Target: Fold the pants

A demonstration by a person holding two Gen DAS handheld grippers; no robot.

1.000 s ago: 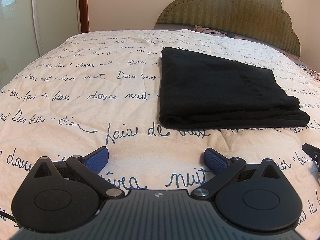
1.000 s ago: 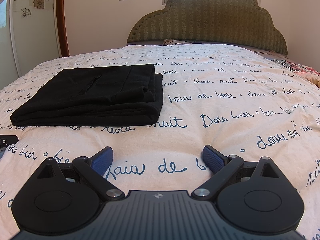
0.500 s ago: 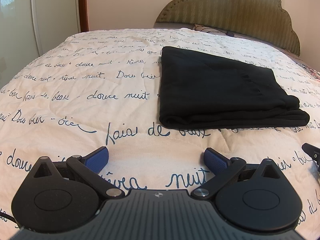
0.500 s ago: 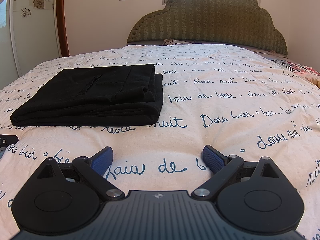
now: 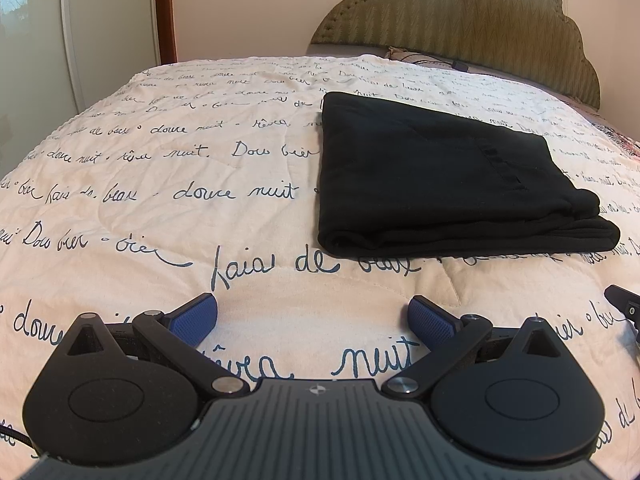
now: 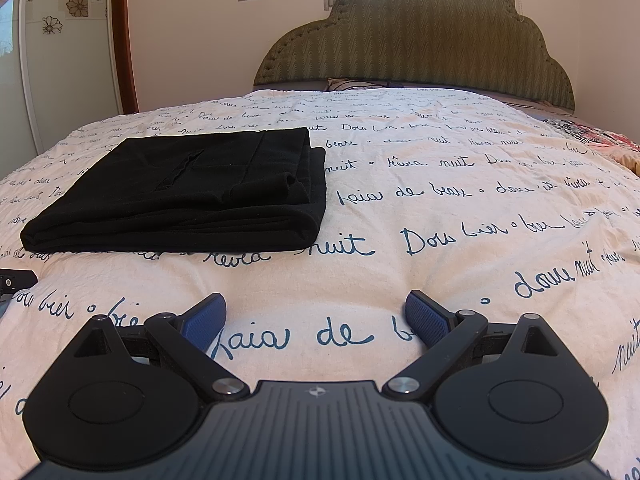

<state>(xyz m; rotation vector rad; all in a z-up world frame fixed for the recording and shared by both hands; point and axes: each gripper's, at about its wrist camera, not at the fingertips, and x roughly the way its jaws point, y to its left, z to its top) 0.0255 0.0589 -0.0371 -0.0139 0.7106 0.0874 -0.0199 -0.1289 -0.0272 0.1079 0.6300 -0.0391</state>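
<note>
Black pants (image 5: 440, 176) lie folded into a neat flat rectangle on the bed, ahead and to the right in the left wrist view. The same pants (image 6: 188, 192) appear ahead and to the left in the right wrist view. My left gripper (image 5: 314, 314) hovers low over the quilt, short of the pants' near edge, open with nothing between its blue pads. My right gripper (image 6: 316, 312) is also open and empty, to the right of the pants and nearer than them. A bit of the right gripper (image 5: 624, 306) shows at the right edge of the left wrist view.
The bed's cream quilt (image 6: 460, 208) printed with blue script spreads widely around the pants. A padded green headboard (image 6: 424, 36) stands at the far end. A wardrobe door (image 5: 104, 28) and a wooden frame are at the far left, and a patterned cloth (image 6: 592, 136) lies at the far right.
</note>
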